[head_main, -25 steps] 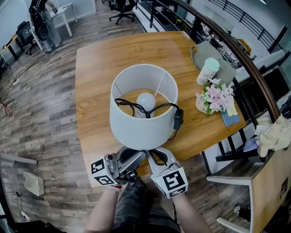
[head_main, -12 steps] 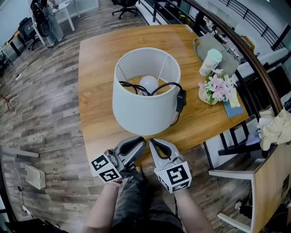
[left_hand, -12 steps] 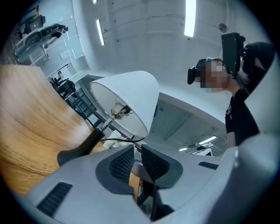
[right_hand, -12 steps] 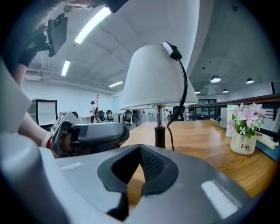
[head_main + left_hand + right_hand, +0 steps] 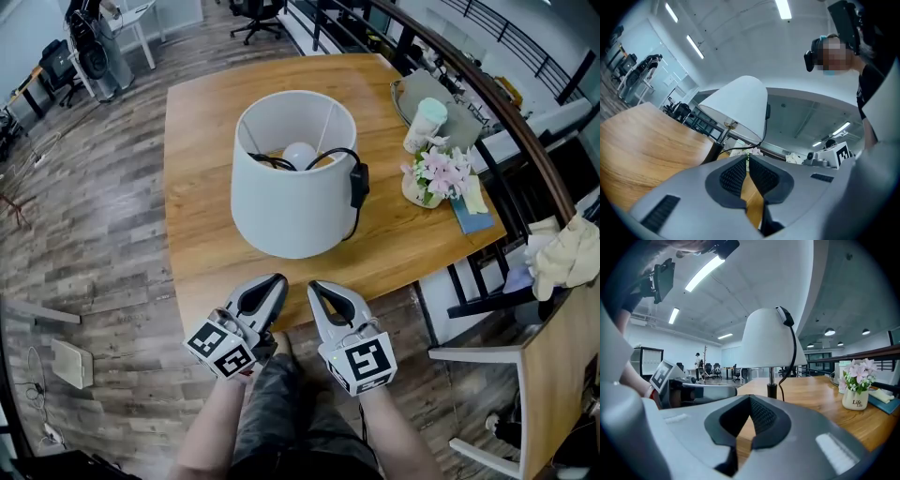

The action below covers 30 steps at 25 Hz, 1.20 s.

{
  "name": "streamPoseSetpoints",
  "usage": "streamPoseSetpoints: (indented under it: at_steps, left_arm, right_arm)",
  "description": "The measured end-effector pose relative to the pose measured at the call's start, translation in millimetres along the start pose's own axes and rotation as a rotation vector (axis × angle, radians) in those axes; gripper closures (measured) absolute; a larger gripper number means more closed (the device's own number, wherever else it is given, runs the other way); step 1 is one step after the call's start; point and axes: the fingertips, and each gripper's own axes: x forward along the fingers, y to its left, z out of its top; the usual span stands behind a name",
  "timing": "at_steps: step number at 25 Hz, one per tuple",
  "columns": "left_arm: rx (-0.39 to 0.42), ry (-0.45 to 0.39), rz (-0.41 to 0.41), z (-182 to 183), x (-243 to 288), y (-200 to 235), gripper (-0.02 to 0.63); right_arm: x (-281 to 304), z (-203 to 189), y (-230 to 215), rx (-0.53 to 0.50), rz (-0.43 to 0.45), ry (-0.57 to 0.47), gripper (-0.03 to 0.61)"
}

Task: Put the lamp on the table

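Note:
The lamp (image 5: 292, 187) stands upright on the wooden table (image 5: 202, 253). It has a white drum shade, a bulb inside and a black cord with a switch (image 5: 358, 185) draped over the rim. Both grippers hang just past the table's near edge, apart from the lamp. My left gripper (image 5: 277, 279) is shut with nothing in it, and so is my right gripper (image 5: 313, 286). In the left gripper view the lamp (image 5: 740, 108) rises beyond the closed tips (image 5: 746, 157). The right gripper view shows the lamp (image 5: 771, 341) on its black stem, past the closed tips (image 5: 750, 399).
At the table's right side stand a vase of pink flowers (image 5: 433, 183), a pale green cup (image 5: 427, 122) on a grey tray (image 5: 459, 127) and a blue book (image 5: 472, 239). A dark chair (image 5: 487, 309) and a curved railing lie to the right.
Both grippers have drawn back from under the lamp shade to the table's near edge. The lamp now stands free on the table.

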Motion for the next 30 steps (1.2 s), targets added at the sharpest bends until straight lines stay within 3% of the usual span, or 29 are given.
streamPoseSetpoints:
  at_steps: [7, 15, 20, 30]
  left_arm:
    - [0.152, 0.025, 0.098, 3.6, -9.1, -13.4, 0.616]
    - [0.221, 0.007, 0.156, 15.0, -18.7, -31.8, 0.617]
    - [0.206, 0.009, 0.151, 12.9, -23.5, -52.1, 0.617]
    - [0.273, 0.025, 0.18, 20.5, -37.6, -82.1, 0.617]
  right_arm:
    - [-19.6, 11.0, 2.2, -0.025, -0.002, -0.034, 0.572]
    - [-40.2, 23.8, 9.4, -0.049, 0.011, -0.066, 0.572]
    - [-52.7, 29.7, 17.8, -0.052, 0.031, -0.075, 0.572]
    - [-78.2, 48.6, 30.2, -0.065, 0.046, -0.104, 0.572]
